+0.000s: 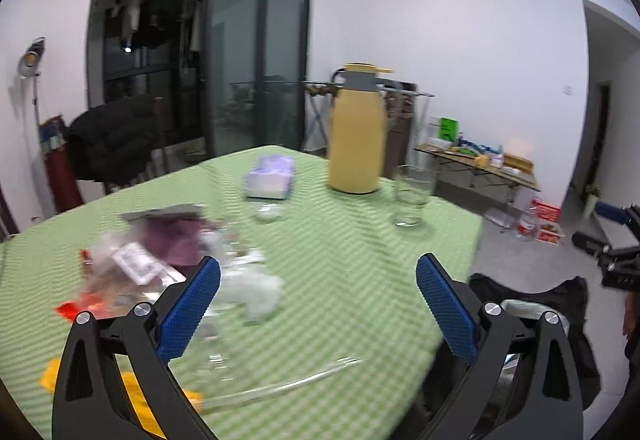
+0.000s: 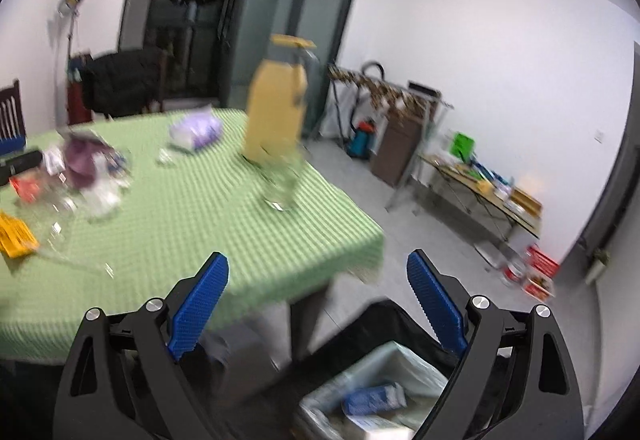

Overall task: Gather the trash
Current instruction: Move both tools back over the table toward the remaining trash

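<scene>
Trash point(image 1: 140, 272) lies heaped near the left edge of the desk point(image 1: 360, 240), ahead and to the left of my left gripper point(image 1: 318, 280), whose jaws stand wide apart with nothing between them. A crumpled white wad point(image 1: 260, 292) sits just beside the left blue pad, the nearest piece of the heap, and a clear plastic fork point(image 1: 280, 380) lies lower down, its long axis running across my jaws from the near left toward the right, tines to the right. My right gripper point(image 2: 318, 280) is also spread wide and empty, and it hangs off the desk's right corner above the black-lined bin point(image 2: 380, 380), well apart from the heap. So I judge the left hand the nearer one for the next pick, needing a swing leftward and down onto the wad, while the right is better placed at the bin. The frames are blurred, so finer pieces I cannot tell apart.
</scene>
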`<state>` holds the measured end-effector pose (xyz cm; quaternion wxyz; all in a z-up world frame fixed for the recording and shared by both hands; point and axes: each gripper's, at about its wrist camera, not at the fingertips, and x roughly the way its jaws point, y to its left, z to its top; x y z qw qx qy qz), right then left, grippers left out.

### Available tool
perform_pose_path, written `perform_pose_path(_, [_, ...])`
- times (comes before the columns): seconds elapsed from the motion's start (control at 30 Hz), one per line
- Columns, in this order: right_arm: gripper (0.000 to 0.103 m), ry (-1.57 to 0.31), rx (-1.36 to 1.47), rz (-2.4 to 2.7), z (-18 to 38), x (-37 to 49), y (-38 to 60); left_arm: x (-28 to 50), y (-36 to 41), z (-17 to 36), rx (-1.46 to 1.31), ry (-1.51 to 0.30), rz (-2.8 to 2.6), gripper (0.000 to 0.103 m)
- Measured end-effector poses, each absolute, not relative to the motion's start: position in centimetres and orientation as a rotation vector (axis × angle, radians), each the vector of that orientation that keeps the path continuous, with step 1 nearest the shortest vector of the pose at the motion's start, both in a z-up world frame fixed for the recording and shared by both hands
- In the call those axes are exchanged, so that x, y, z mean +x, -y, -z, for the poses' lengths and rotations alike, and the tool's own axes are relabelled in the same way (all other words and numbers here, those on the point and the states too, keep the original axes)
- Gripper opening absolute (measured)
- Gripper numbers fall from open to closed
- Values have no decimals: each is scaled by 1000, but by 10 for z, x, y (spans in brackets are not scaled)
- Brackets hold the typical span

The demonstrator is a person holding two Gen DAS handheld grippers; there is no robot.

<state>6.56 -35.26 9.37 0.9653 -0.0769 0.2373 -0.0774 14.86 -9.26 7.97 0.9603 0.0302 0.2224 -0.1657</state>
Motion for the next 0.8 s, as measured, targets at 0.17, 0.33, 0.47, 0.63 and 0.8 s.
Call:
perform_pose_path(0.17, [87,-421,-111,44,-95,83,310,152,41,-79,33,-447,260,95])
perform_pose_path(0.33, [87,-416,-79,-27,-92,95,282,159,-10,-78,-10,-458,187,95])
perform_pose_path(0.47, [89,-428,-60,-65,-86,107,258,165,-45,-76,-6,-462,133,95])
perform_pose_path(0.63, [90,-468,-22,-129,-73,120,230,185,-101,-54,-21,-500,120,95])
perform_pose_path(0.8, [90,-436,-45,-145,-60,130,192,211,-172,-19,-208,-577,65,95])
